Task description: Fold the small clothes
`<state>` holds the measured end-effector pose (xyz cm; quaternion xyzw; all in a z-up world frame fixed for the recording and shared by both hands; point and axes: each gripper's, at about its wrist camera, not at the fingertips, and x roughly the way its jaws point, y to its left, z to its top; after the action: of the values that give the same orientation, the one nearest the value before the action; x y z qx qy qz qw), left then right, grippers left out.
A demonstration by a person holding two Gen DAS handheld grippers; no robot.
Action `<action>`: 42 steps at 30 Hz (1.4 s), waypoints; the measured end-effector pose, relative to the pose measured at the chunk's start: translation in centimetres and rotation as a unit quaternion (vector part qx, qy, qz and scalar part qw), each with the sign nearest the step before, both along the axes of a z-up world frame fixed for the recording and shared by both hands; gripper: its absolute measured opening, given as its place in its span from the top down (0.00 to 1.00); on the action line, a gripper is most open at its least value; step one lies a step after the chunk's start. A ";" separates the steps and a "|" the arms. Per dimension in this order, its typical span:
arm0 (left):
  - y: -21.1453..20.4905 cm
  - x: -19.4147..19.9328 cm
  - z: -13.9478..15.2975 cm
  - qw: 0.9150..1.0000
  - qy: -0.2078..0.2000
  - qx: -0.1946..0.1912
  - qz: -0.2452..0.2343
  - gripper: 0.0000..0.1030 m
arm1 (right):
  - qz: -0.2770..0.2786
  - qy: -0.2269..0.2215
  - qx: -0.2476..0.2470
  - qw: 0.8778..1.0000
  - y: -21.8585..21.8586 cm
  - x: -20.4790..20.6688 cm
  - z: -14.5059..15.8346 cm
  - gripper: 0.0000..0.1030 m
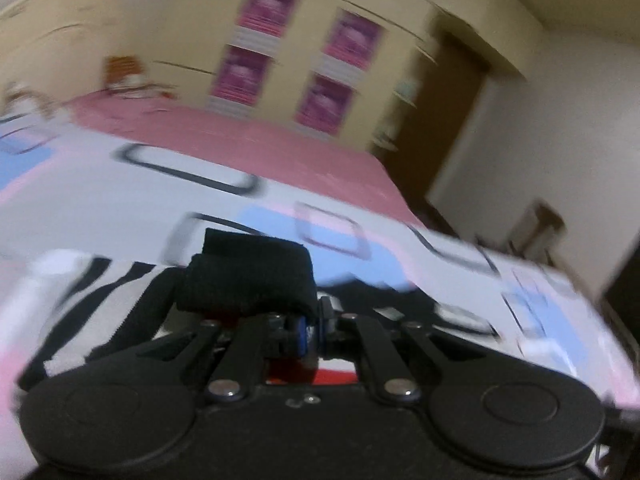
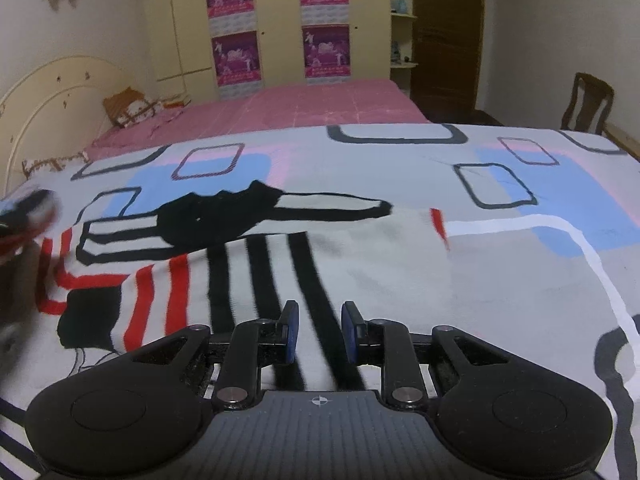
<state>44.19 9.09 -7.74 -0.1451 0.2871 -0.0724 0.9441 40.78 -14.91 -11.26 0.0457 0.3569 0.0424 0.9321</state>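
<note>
Black knit sock cuff (image 1: pixel 248 272) pinched in shut left gripper (image 1: pixel 312 334), lifted for folding; right gripper (image 2: pixel 319 336) narrowly parted, empty, over striped socks (image 2: pixel 256 280).

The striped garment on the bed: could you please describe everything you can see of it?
The striped garment looks like a soft knit, off-white with black bands in the middle, red stripes toward the left, and black patches. It lies spread but rumpled on the patterned bedspread. The right gripper hovers at its near edge, jaws apart, a black band showing between them. The left gripper is shut on a black folded edge, apparently part of this garment.
</note>
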 end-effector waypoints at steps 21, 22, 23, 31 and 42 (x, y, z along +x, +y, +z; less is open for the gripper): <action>-16.7 -0.1 -4.8 0.977 0.035 0.066 -0.202 0.40 | -0.026 -0.012 0.104 0.994 -8.7 -3.4 1.7 0.23; -15.6 -0.5 -4.3 0.979 0.031 0.063 -0.189 0.42 | -0.020 -0.010 0.114 0.993 -8.4 -3.2 1.7 0.29; -14.4 -0.9 -3.8 0.982 0.027 0.062 -0.175 0.44 | -0.014 -0.007 0.121 0.992 -8.0 -3.0 1.7 0.30; -0.2 -5.9 -2.7 0.996 0.049 0.069 -0.025 0.61 | -0.010 0.035 0.159 0.987 -4.9 0.0 -0.8 0.41; 4.1 -6.3 -5.6 0.984 0.076 0.155 0.043 0.68 | -0.012 0.069 0.172 0.983 -2.6 3.2 -3.1 0.65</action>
<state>37.86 13.22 -13.38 -0.0145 0.3595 0.0244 0.9327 43.95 -17.54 -14.35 0.2128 0.4072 0.0887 0.8838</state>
